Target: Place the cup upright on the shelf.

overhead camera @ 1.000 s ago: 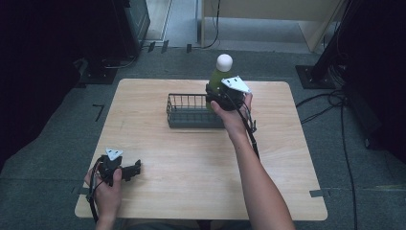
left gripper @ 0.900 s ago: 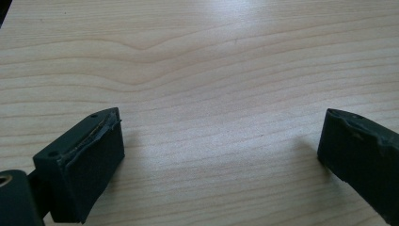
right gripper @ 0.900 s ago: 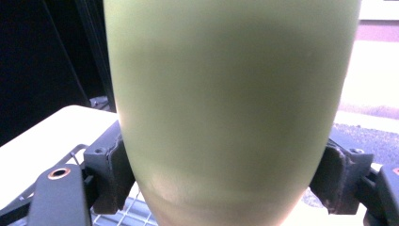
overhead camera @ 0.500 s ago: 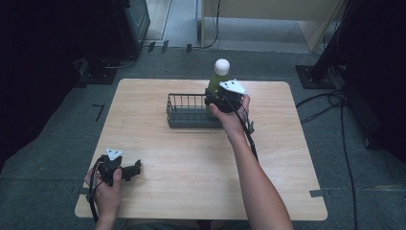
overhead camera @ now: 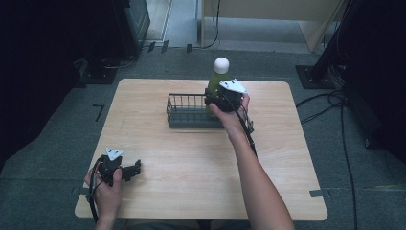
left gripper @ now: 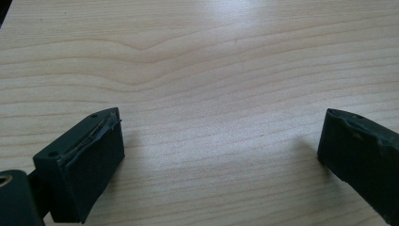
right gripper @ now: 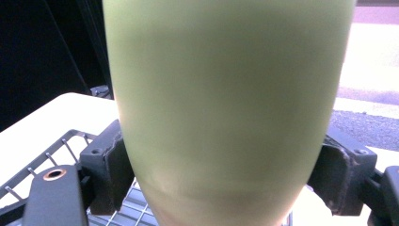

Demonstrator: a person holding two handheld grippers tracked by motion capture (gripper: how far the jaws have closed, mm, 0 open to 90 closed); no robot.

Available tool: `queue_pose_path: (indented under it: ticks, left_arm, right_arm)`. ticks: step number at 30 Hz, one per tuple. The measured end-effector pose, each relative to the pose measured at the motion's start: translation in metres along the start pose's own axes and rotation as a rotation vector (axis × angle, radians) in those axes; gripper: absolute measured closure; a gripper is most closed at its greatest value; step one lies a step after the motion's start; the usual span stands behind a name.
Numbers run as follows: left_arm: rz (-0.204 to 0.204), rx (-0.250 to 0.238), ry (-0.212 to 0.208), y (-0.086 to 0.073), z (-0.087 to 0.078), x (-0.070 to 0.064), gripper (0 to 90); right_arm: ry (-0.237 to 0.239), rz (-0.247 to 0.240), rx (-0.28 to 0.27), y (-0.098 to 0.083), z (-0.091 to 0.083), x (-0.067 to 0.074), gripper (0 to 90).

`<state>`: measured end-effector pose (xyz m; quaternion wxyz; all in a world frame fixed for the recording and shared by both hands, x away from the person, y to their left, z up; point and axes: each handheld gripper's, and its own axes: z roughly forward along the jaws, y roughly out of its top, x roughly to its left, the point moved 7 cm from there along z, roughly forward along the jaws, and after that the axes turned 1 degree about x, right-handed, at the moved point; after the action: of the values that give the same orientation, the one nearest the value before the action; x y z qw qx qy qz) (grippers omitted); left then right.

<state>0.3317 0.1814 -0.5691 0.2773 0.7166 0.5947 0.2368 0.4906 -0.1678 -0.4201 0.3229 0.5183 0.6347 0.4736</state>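
Pale wooden table (overhead camera: 191,158) on grey floor, dark wire basket (overhead camera: 189,111) near its far edge.
Right gripper (overhead camera: 221,99) clamped around pale green bottle with round white cap (overhead camera: 218,76) over basket's right end; left gripper (overhead camera: 128,170) resting wide open, holding nothing, at near left.

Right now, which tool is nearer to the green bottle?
Right. The right tool is clamped on the green bottle over the wire basket. The left tool rests open at the table's near left corner.
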Motion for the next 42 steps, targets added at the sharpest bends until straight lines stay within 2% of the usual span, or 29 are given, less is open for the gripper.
queue_pose_path:
  ticks: [6,10,16,23,37,42]
  left_arm:
    - [0.001,0.0,0.0,0.0,0.0,0.0001,1.6]
    - [0.0,0.0,0.0,0.0,0.0,0.0,1.6]
    - [0.001,0.0,0.0,0.0,0.0,0.0001,1.6]
    - [0.0,0.0,0.0,0.0,0.0,0.0,1.6]
    - [0.0,0.0,0.0,0.0,0.0,0.0,1.6]
    - [0.0,0.0,0.0,0.0,0.0,0.0,1.6]
  right_arm:
    - [0.005,-0.018,0.011,-0.0014,0.0004,0.0016,15.2]
    - [0.01,-0.024,0.007,-0.0021,-0.0001,0.0033,19.9]
    - [0.005,-0.042,0.005,-0.0028,-0.0018,0.0052,20.2]
    - [0.007,-0.021,-0.003,-0.0049,-0.005,0.0029,20.3]
    - [0.019,-0.025,0.001,-0.0045,-0.0058,0.0021,20.1]
    - [0.034,-0.003,0.016,-0.0047,-0.008,0.0006,16.1]
